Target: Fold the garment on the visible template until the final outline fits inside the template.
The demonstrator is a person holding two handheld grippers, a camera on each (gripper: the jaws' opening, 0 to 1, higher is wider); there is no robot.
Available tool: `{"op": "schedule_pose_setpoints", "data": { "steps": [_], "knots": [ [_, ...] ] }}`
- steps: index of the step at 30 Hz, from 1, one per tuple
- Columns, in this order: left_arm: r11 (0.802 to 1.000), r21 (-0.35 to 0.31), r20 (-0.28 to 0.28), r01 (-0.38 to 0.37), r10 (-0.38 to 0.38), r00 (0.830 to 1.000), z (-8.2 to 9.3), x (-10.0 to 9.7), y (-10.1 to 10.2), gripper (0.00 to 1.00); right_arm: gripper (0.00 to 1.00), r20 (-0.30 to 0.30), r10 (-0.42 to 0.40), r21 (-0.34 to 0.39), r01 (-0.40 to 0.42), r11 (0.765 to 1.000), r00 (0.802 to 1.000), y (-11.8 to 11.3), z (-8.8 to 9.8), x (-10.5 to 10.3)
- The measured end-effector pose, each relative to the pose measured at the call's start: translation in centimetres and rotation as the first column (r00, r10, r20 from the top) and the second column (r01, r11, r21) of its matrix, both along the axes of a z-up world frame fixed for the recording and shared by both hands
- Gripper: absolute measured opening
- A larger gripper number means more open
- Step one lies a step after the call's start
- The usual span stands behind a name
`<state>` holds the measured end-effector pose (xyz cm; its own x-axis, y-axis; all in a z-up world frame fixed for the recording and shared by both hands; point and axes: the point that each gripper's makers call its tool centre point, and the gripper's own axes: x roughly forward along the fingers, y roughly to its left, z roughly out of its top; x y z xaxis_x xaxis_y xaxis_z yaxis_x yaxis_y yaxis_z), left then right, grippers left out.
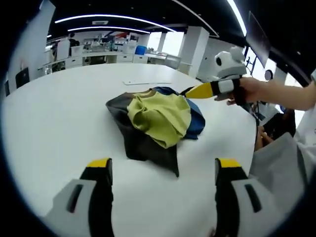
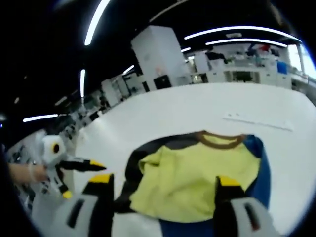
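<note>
A crumpled garment [image 1: 158, 121] lies in a heap on the white table [image 1: 59, 108]. It is yellow-green on top, with black and blue panels and a brown collar [image 2: 217, 140]. My left gripper [image 1: 164, 165] is open, short of the heap's near black edge, with nothing between its jaws. In the right gripper view the garment [image 2: 197, 177] lies just ahead of and between the jaws of my open right gripper [image 2: 164, 181], which grips nothing. From the left gripper view the right gripper [image 1: 200, 91] reaches the heap's far right side, held by a hand [image 1: 252, 91]. The left gripper [image 2: 81, 163] shows at the left.
A thin white strip [image 1: 148, 82] lies flat on the table beyond the garment, also seen as the strip [image 2: 259, 122]. The table edge [image 1: 249, 143] curves close on the right, with a person's grey clothing [image 1: 276, 158] beside it. Office desks stand far behind.
</note>
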<state>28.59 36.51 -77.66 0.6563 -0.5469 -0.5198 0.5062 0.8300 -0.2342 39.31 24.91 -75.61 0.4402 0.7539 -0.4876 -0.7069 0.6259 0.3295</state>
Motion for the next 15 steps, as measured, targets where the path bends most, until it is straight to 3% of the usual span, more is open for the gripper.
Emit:
{"op": "schedule_pose_setpoints", "data": {
  "steps": [10, 15],
  "knots": [
    [1.000, -0.009, -0.008, 0.008, -0.008, 1.000, -0.4, -0.4, -0.5, 0.82, 0.83, -0.046, -0.068, 0.009, 0.068, 0.998, 0.997, -3.8, -1.8, -1.9],
    [1.000, -0.011, -0.009, 0.010, -0.010, 1.000, -0.4, -0.4, -0.6, 0.82, 0.81, -0.064, -0.095, 0.013, 0.096, 0.995, 0.993, -4.7, -2.3, -3.0]
  ]
}}
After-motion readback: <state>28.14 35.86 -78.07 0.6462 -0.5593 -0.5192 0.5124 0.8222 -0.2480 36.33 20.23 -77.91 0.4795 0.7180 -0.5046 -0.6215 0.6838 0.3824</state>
